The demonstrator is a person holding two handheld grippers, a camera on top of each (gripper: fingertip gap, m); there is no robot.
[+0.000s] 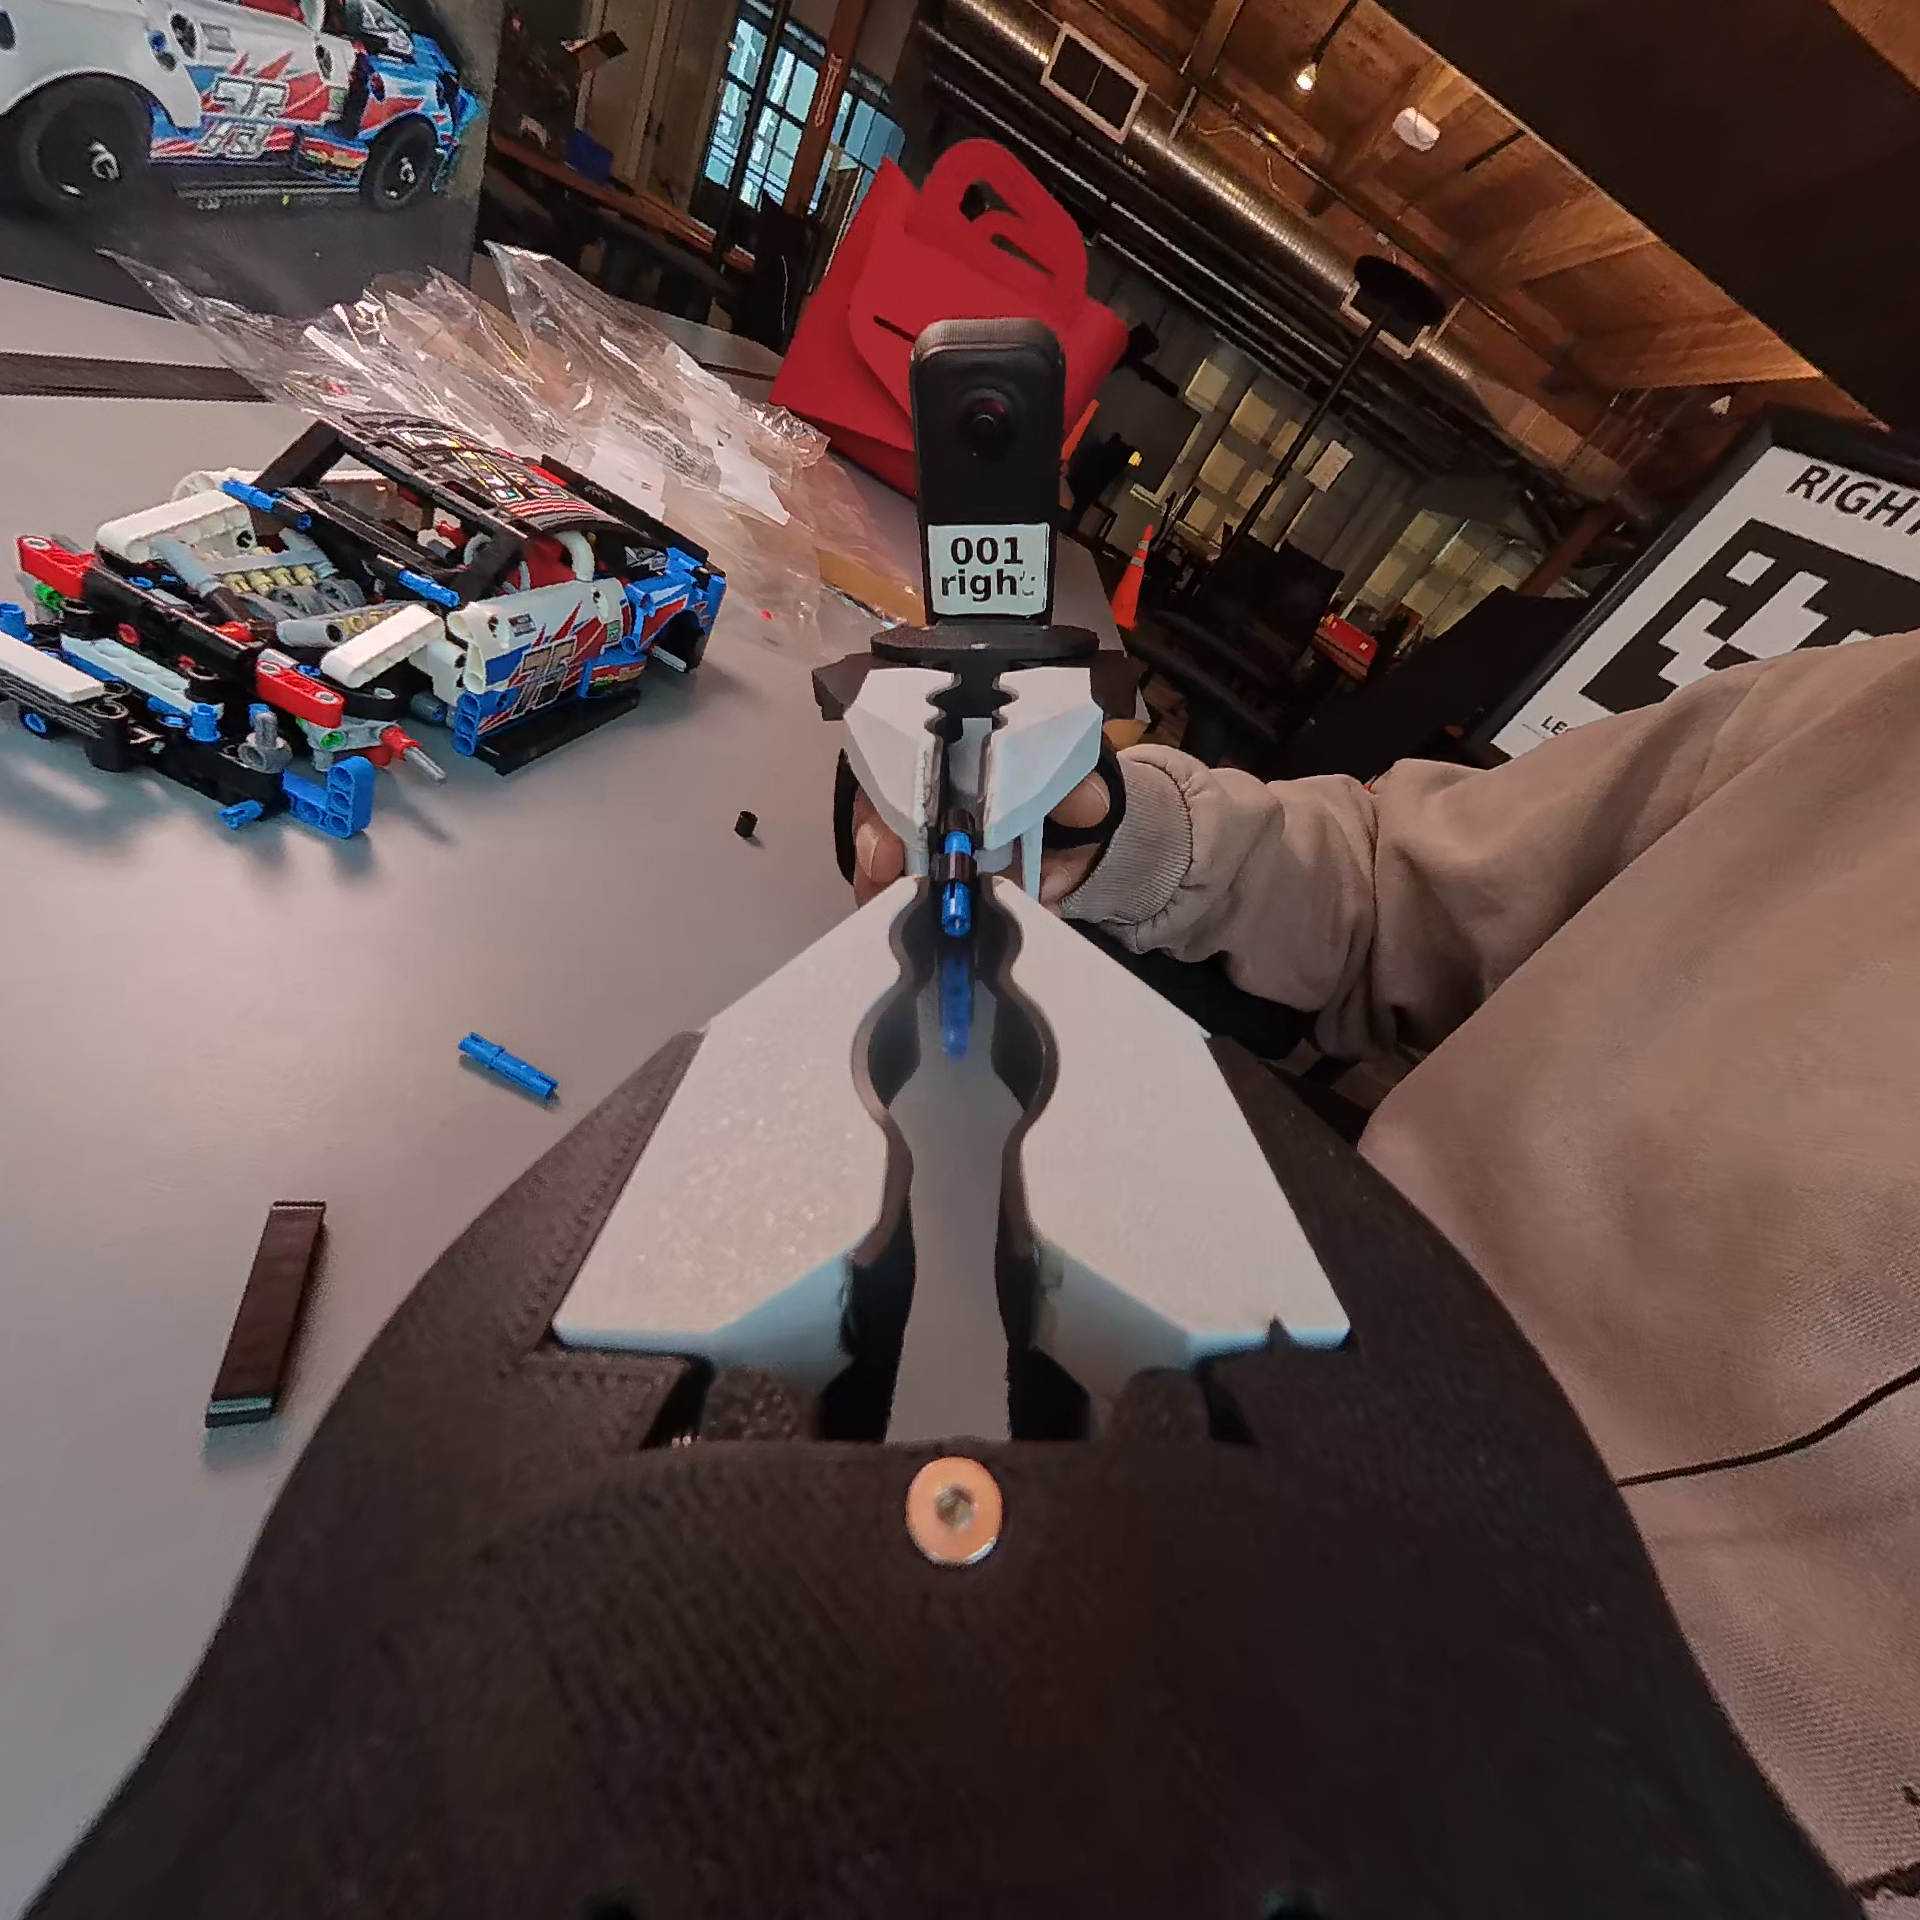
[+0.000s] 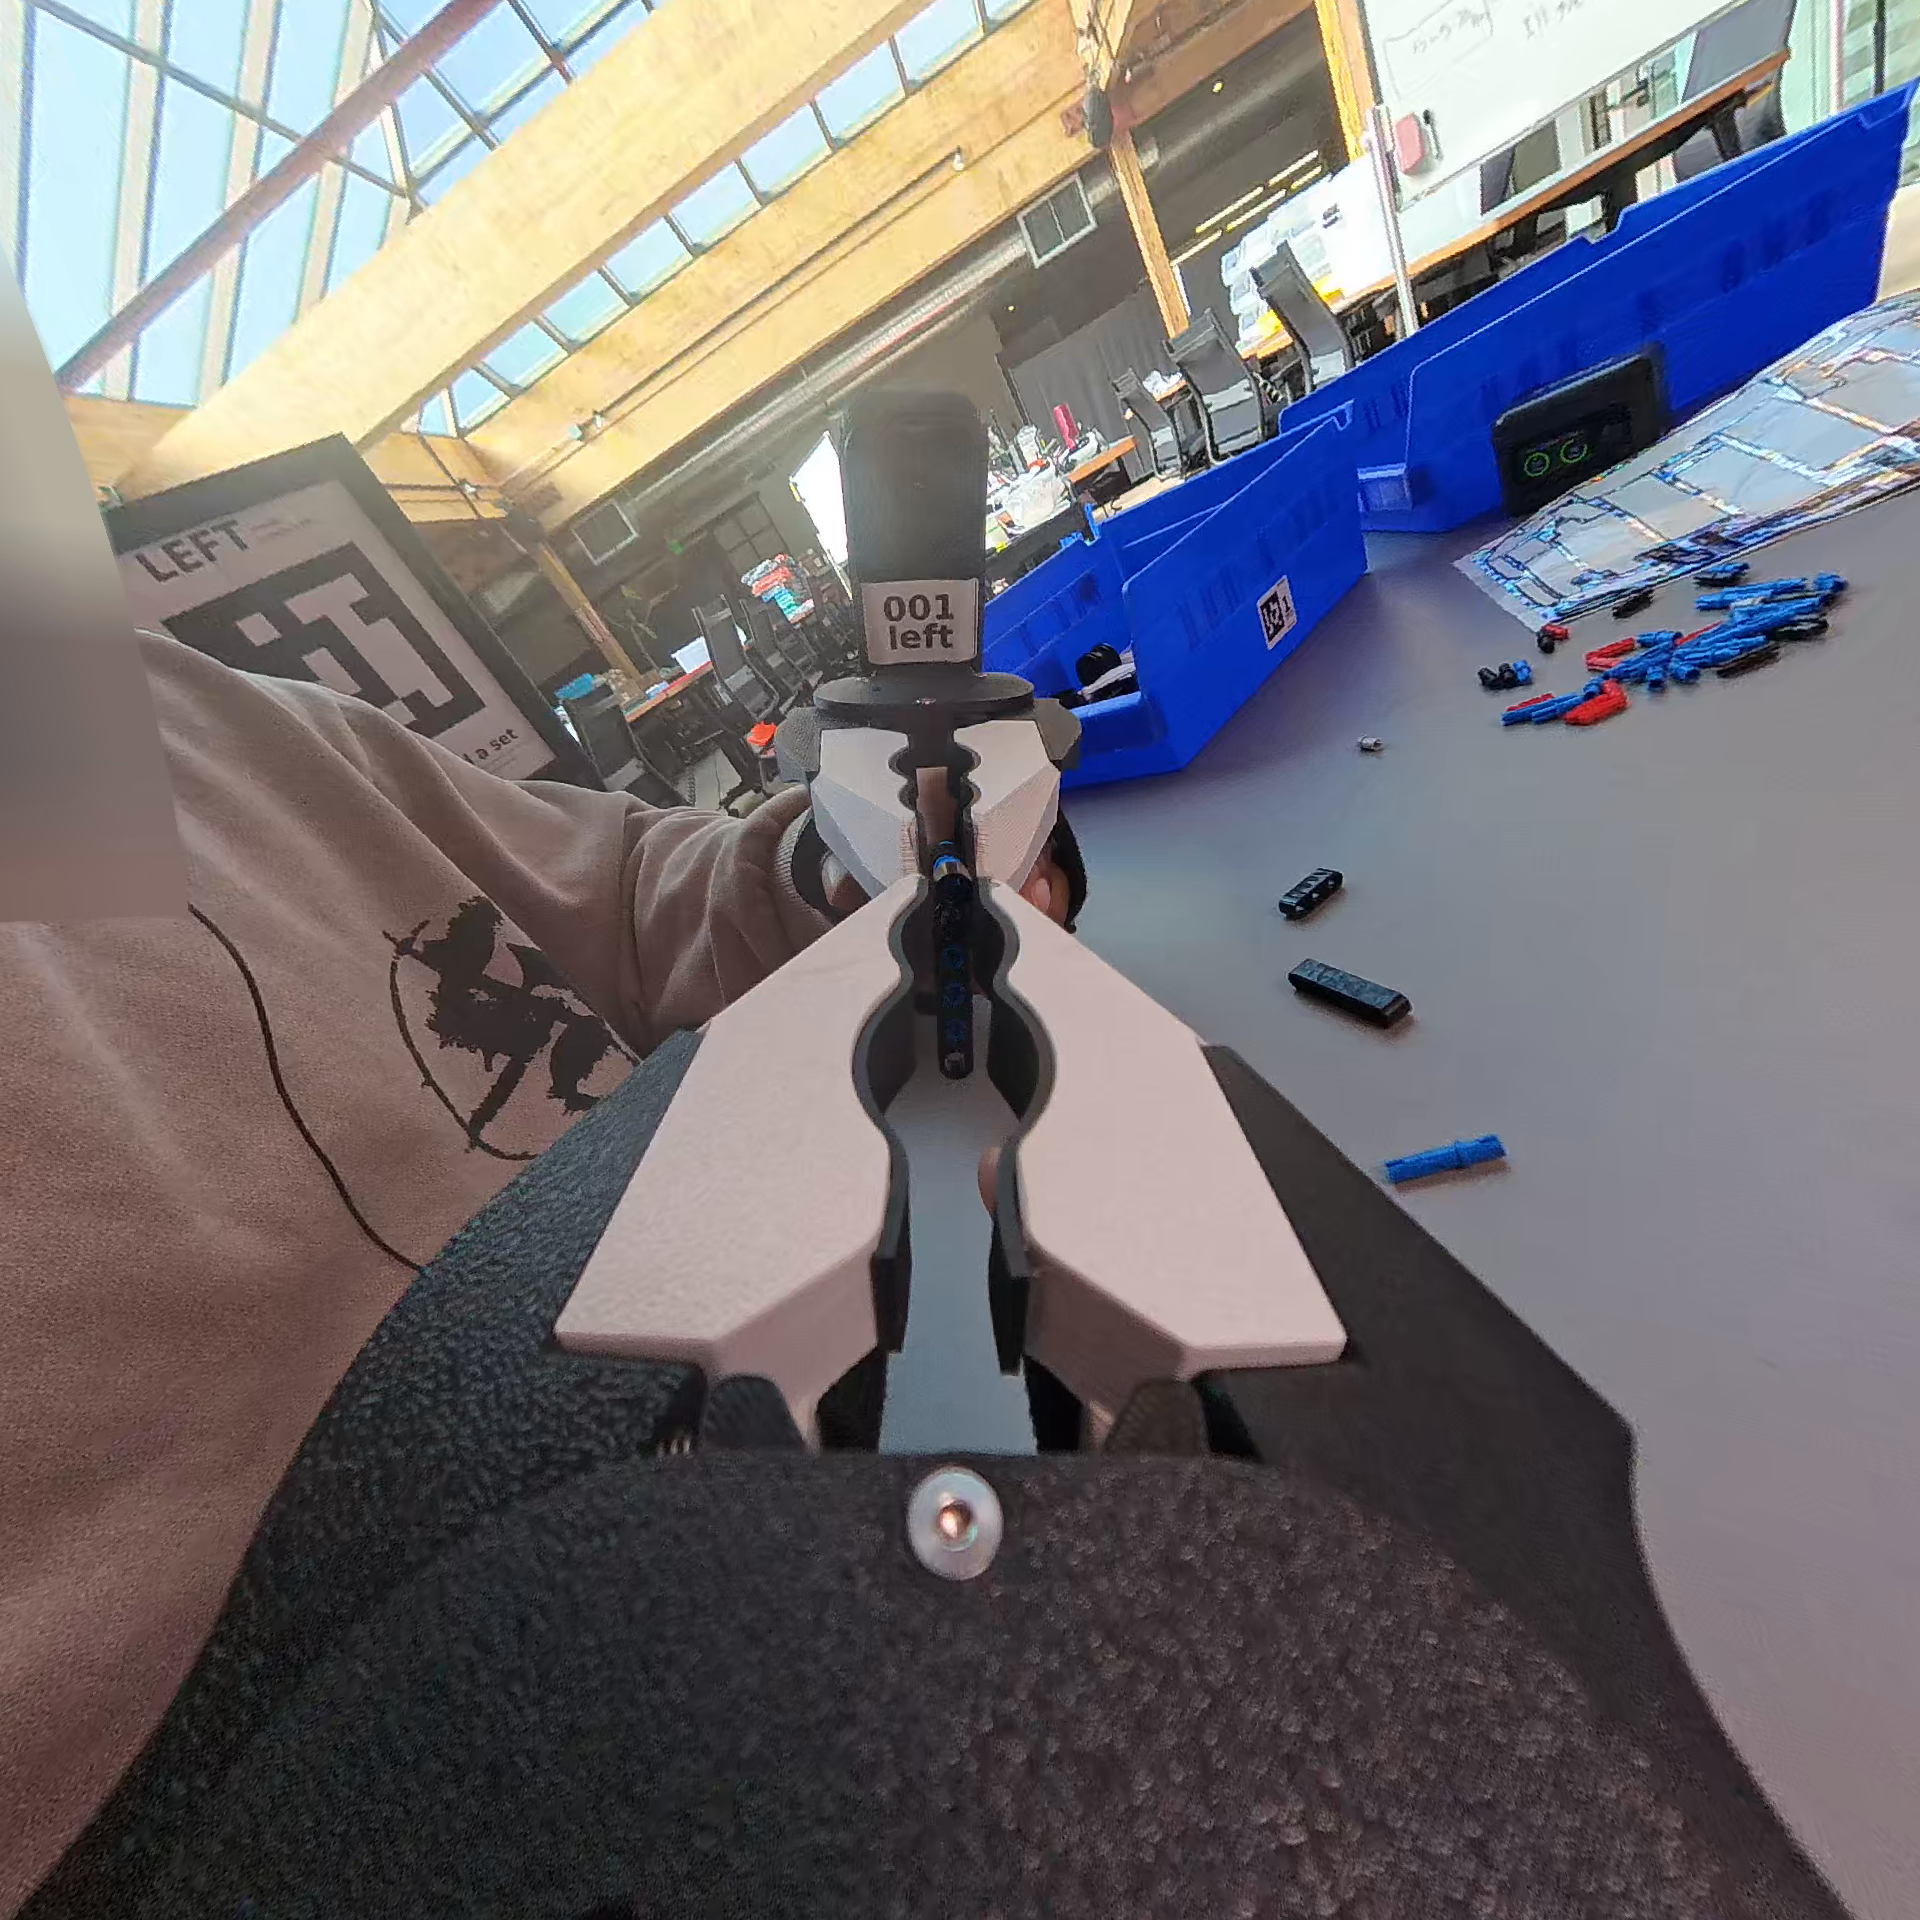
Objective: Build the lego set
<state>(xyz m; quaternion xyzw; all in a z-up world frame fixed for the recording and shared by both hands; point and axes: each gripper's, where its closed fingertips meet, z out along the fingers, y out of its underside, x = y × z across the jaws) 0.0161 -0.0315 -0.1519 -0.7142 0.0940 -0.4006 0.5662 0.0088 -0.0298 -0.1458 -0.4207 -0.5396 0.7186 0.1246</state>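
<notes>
While the grippers are facing tip to tip, the left gripper (image 1: 956,899) is pinching a blue pin (image 1: 954,977) — the right gripper (image 2: 951,894) is clamping a black beam (image 2: 952,987), above the grey table (image 1: 312,1039).

The place was a large open workshop office: exposed timber beams (image 2: 623,208), skylights (image 2: 156,156), ceiling ducts (image 1: 1195,156), rows of desks and chairs (image 2: 1226,384).

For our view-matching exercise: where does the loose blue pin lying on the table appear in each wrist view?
Left wrist view: the loose blue pin lies left of centre on the grey table.
Right wrist view: it lies right of centre on the table.
Shared landmark: the person's beige sweatshirt, on the right in the left view and on the left in the right view.
</notes>
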